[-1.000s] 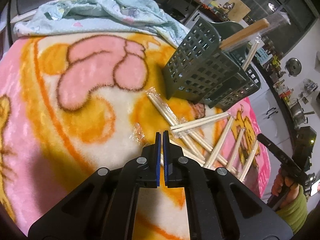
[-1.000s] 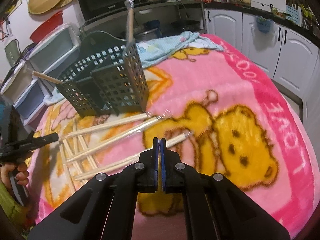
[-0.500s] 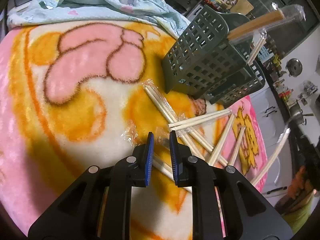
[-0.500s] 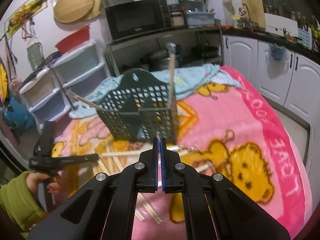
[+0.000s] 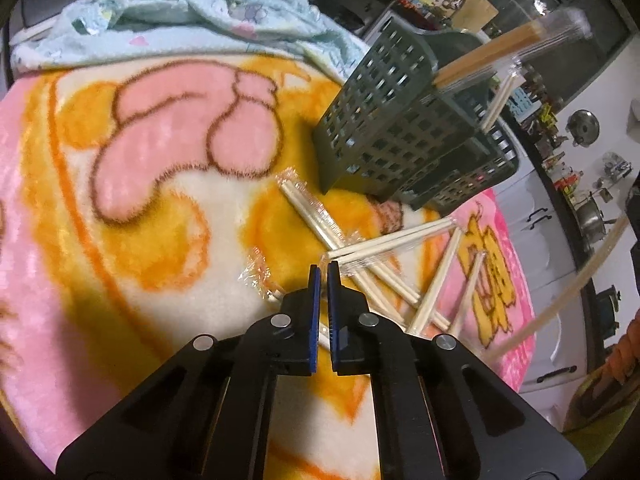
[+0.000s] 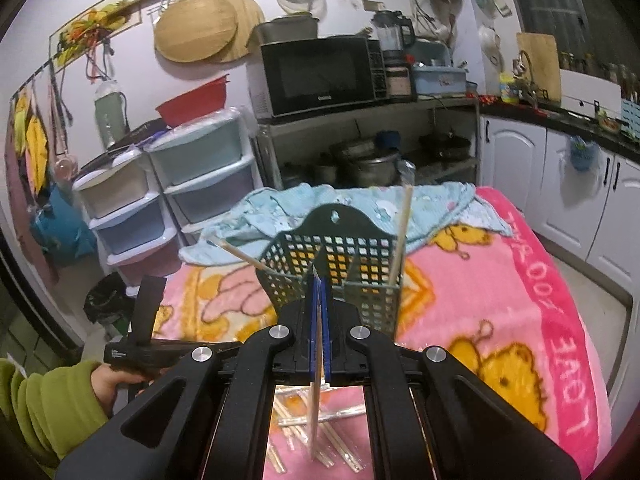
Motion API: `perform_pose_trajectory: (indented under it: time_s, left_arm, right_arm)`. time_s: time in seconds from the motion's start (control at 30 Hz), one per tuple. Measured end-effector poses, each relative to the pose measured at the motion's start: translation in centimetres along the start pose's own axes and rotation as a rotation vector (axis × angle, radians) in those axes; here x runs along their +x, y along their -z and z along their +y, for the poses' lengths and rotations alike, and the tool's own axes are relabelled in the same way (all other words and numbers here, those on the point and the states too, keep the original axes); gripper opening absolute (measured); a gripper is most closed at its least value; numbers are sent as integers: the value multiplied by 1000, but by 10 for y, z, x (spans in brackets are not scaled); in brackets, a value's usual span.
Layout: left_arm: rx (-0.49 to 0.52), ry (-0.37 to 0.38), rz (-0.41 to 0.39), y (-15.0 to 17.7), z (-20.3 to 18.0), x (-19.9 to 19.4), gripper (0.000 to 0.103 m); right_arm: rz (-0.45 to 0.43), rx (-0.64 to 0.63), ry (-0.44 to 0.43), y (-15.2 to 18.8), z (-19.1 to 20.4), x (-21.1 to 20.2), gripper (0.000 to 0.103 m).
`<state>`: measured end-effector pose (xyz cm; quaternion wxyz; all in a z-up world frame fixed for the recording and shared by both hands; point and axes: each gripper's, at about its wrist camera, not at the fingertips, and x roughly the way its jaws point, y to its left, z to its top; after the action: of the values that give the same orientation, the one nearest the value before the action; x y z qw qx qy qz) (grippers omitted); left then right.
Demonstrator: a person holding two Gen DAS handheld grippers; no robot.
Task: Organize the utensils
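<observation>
On the pink blanket (image 5: 72,184), the dark slotted caddy (image 5: 396,136) stands behind loose wrapped chopsticks (image 5: 380,242); the right gripper (image 6: 320,280) pinches one chopstick pair (image 6: 316,408) upright, the left gripper (image 5: 321,270) nearly closed, empty.

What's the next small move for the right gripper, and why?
Probably carry it forward and over the green basket, then lower the tip in. The right gripper is shut on a wrapped chopstick pair, lifted off the blanket, and the basket already holds chopsticks upright. The left gripper hangs low over the pile, nearly closed.
</observation>
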<state>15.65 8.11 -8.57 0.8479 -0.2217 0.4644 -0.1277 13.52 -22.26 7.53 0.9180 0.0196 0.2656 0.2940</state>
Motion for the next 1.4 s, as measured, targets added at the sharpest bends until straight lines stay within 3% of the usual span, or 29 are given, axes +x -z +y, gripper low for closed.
perform_pose_trajectory:
  time_s: [0.27, 0.67, 1.07, 1.4]
  left_arm:
    - [74, 44, -100, -6, -29, -46, 1]
    - [253, 142, -254, -25, -111, -100, 1]
    - [400, 200, -310, -46, -172, -110, 0]
    - [441, 199, -392, -76, -196, -127, 0]
  right_arm:
    - [-40, -20, -11, -14, 8, -12, 2]
    - [-93, -13, 9, -28, 4, -28, 2]
    - [-177, -6, 52, -49, -3, -53, 2]
    - [-232, -23, 59, -73, -5, -62, 2]
